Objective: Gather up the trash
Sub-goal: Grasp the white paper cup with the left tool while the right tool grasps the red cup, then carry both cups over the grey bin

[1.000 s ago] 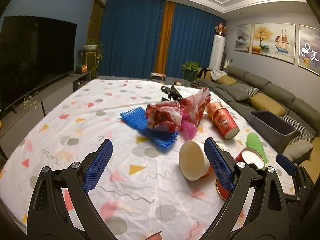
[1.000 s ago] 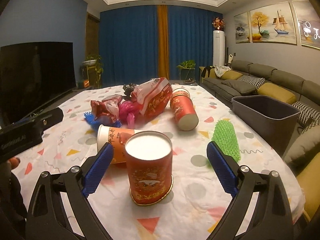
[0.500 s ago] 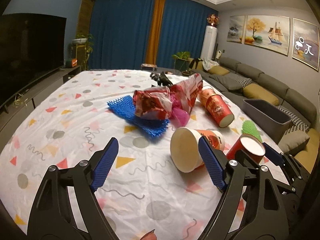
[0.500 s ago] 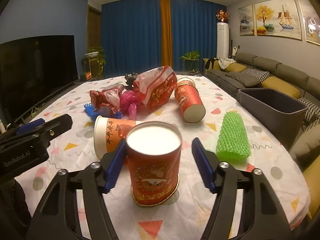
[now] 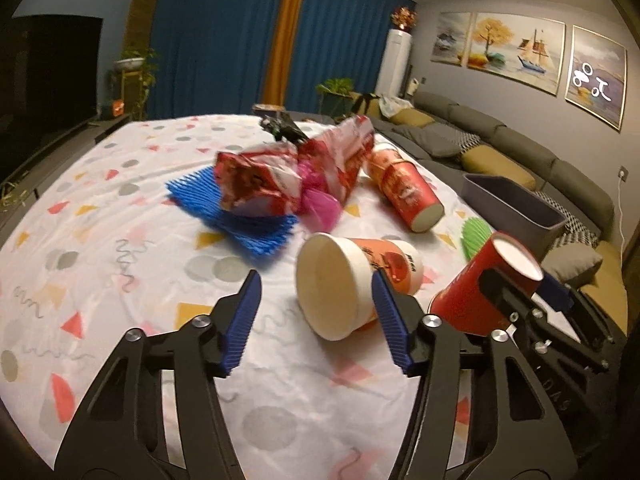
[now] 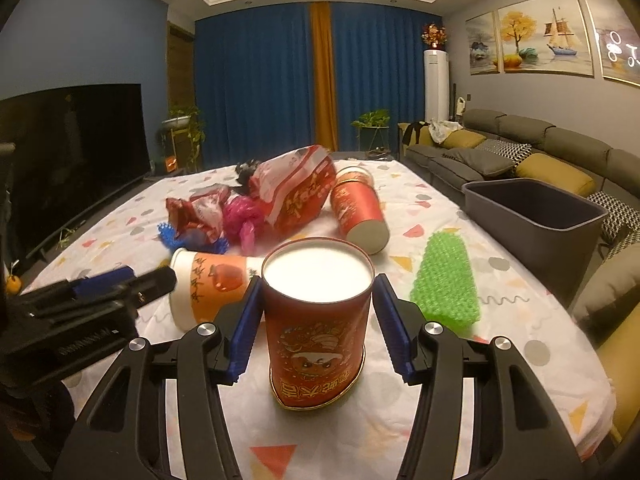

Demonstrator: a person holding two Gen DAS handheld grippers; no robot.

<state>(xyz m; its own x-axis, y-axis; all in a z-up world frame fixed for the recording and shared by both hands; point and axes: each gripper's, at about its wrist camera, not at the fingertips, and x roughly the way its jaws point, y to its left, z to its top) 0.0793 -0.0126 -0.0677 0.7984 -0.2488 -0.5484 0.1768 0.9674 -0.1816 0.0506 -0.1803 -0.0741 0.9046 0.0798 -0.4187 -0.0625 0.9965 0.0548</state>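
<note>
The right tongs are closing on the red can standing upright between them, their blue pads pressing its sides; the left tongs are closing too – the cup lying on its side is sitting partly between them, the right pad at its rim, the left pad not touching it; beyond, on the patterned surface, a second red can, crumpled wrappers and a green mesh sleeve are lying – a grey bin is standing at the right edge.
</note>
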